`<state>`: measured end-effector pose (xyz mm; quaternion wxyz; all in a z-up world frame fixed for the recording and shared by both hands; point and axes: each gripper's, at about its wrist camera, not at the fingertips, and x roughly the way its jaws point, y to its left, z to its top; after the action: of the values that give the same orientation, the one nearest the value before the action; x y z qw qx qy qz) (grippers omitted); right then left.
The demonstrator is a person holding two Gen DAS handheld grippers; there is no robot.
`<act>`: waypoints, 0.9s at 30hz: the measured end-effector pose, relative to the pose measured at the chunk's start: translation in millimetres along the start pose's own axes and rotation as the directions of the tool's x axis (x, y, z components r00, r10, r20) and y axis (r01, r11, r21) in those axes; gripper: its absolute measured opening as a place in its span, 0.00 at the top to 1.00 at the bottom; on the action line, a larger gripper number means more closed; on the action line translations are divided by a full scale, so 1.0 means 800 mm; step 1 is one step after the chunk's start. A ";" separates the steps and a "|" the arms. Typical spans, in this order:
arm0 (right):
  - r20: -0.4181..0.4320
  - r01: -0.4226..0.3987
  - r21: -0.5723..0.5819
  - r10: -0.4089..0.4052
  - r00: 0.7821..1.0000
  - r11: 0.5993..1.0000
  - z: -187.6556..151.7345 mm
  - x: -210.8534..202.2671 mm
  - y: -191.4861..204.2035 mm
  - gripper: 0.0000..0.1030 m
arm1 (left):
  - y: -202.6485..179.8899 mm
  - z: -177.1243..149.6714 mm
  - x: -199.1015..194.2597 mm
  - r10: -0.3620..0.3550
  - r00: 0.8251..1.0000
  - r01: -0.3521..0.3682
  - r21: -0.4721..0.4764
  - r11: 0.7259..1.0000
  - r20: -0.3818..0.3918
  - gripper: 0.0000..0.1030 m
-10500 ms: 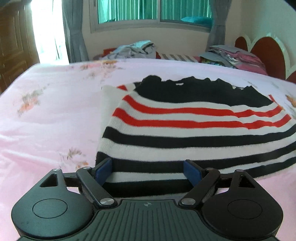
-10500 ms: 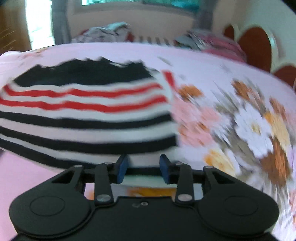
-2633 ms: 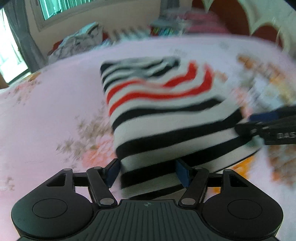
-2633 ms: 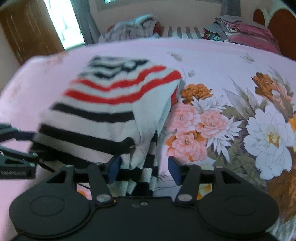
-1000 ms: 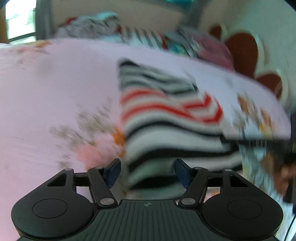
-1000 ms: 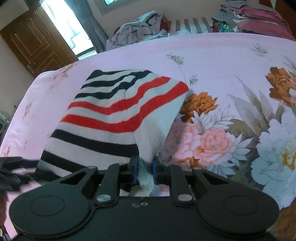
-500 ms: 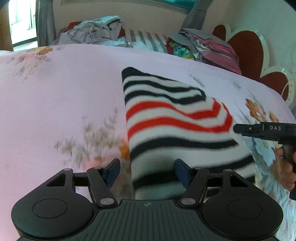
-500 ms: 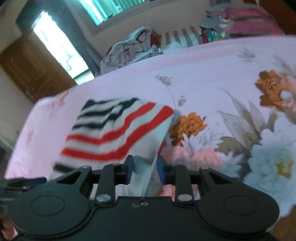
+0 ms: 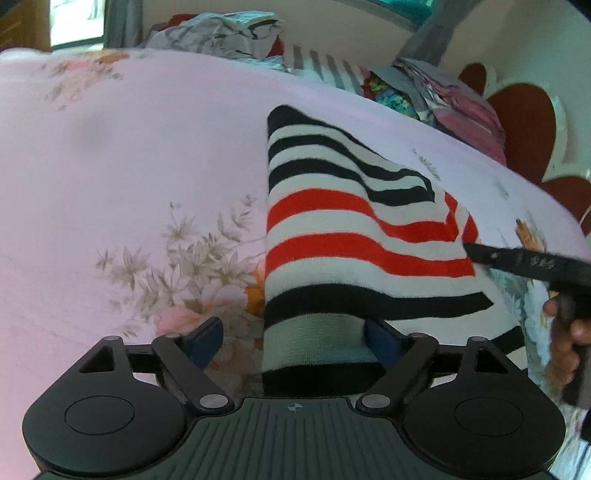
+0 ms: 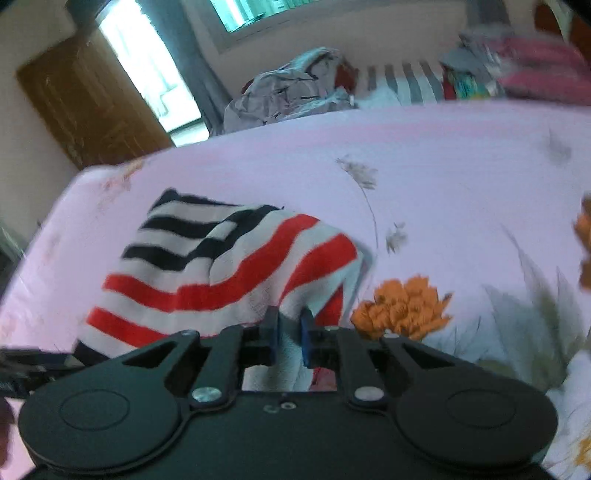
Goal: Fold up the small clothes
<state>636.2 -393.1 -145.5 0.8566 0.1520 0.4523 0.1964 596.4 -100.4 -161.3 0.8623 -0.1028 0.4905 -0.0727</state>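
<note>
Daylight pours in from the window [image 10: 255, 14] and the bright doorway [image 10: 147, 70], both blown out to white glare. The pink bed sheet [image 9: 140, 140] is evenly and softly lit, with a faint shadow under the striped sweater [image 9: 332, 229]. The right wrist view is smeared by motion blur, worst toward its right edge. Fisheye distortion bends the bed's outline in both views.

Home bedroom, bed w/ floral sheet [image 9: 147, 155], headboard [image 9: 524, 125], clothes piles [image 10: 291, 92]

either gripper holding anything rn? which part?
Right gripper is pinching the striped sweater at its right-hand folded edge. Left gripper is open, straddling the near hem, not gripping.
</note>
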 end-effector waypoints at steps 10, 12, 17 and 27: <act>-0.035 -0.230 0.352 0.258 0.965 0.907 -0.067 -0.042 -0.069 0.26 | 0.008 0.031 0.010 -0.147 0.989 0.147 0.025 0.989 -0.012 0.05; -0.018 -0.276 0.385 0.307 0.952 0.880 -0.074 -0.037 -0.077 0.26 | 0.011 0.029 0.023 -0.170 0.984 0.170 0.011 0.985 -0.052 0.05; -0.047 -0.308 0.373 0.349 0.936 0.875 -0.068 -0.022 -0.070 0.26 | 0.015 0.021 0.045 -0.211 0.973 0.210 -0.019 0.977 -0.091 0.09; -0.117 -0.304 0.298 0.351 0.929 0.905 -0.050 0.020 -0.022 0.44 | 0.015 0.030 0.055 -0.255 0.963 0.255 -0.011 0.967 -0.088 0.15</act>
<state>615.0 -397.5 -186.5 0.7405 0.3262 0.5137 0.2852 640.0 -95.8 -188.7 0.8232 -0.1616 0.5109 -0.1876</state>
